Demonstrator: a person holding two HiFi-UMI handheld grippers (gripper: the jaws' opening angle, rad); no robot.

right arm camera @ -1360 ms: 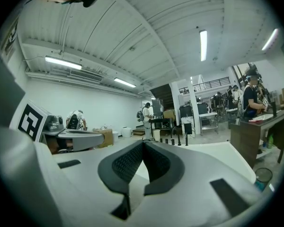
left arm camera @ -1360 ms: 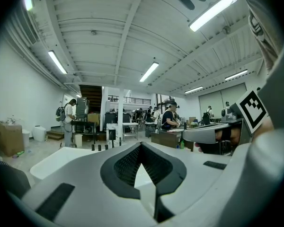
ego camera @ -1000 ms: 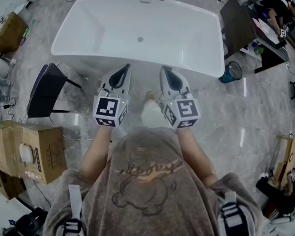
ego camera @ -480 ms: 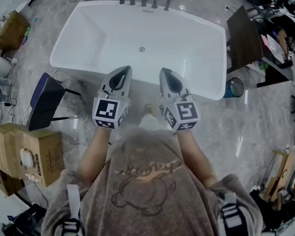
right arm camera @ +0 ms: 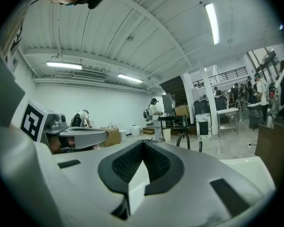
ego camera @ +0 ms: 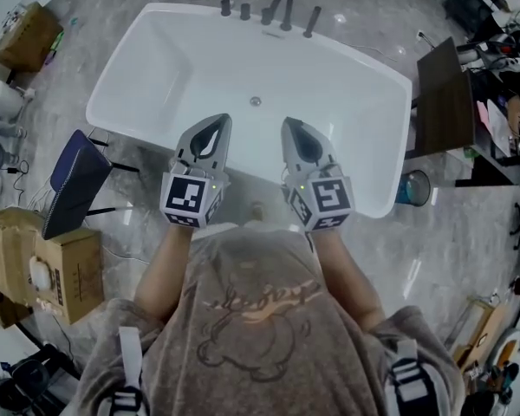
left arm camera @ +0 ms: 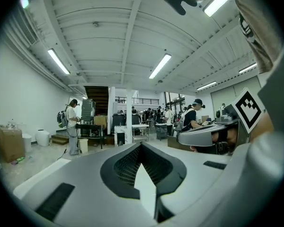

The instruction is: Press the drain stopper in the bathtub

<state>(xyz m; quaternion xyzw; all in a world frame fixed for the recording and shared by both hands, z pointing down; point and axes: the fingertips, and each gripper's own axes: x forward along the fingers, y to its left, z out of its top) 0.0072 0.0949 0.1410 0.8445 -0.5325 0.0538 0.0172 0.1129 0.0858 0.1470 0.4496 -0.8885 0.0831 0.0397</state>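
- Closer now: small round metal drain stopper (ego camera: 256,101) in white rectangular bathtub (ego camera: 156,68), ahead between both tools, apart.
- Clenched, empty: left tool (ego camera: 217,121), right tool (ego camera: 291,124).

You hold two grippers: left gripper (ego camera: 217,120), right gripper (ego camera: 291,123). Beyond the fingertips sit one bathtub (ego camera: 160,59), one drain stopper (ego camera: 256,101), one faucet (ego camera: 283,5). Left of them, two cardboard boxes (ego camera: 22,37) (ego camera: 43,265).

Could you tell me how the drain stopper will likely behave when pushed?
The drain stopper looks small, round and seated in the bathtub floor, so it probably won't roll or tip. The glossy white surface around it may be slippery.
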